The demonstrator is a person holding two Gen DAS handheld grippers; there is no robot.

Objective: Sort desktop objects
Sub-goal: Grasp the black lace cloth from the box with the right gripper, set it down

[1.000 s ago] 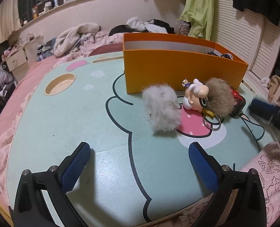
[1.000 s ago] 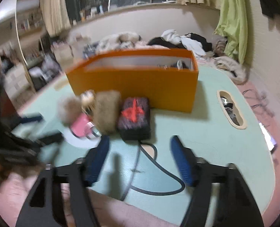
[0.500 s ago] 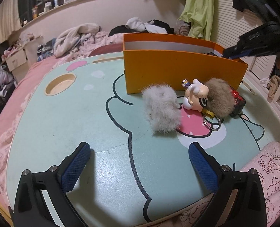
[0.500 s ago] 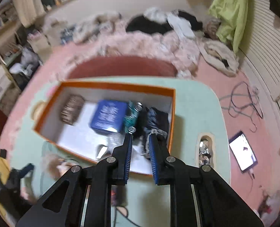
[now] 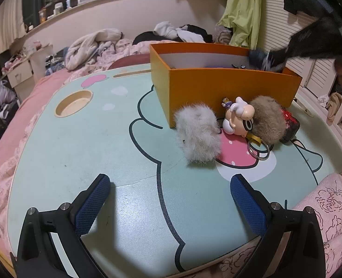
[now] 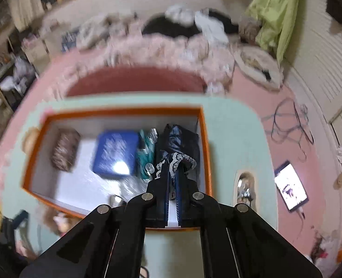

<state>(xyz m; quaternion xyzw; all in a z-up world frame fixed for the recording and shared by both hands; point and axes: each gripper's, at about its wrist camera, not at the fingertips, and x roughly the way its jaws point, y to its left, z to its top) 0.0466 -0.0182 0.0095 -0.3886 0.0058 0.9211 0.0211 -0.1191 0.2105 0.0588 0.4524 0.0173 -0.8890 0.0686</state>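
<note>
- Up over the orange box [image 6: 204,136], the right gripper [image 6: 173,173] is clenched, its pads pinching a dark garment with white lace trim [image 6: 178,146] at the box's right end.
- Inside the box also lie a blue case [image 6: 115,153] and a brown furry pouch [image 6: 65,150].
- Lower down, the left gripper [image 5: 168,206] hangs released over the mint table [image 5: 78,150], nothing between its fingers.
- Just before the box sit a grey furry pouch [image 5: 197,136], a figurine keychain [image 5: 239,118] and another brown furry pouch [image 5: 267,118].
</note>
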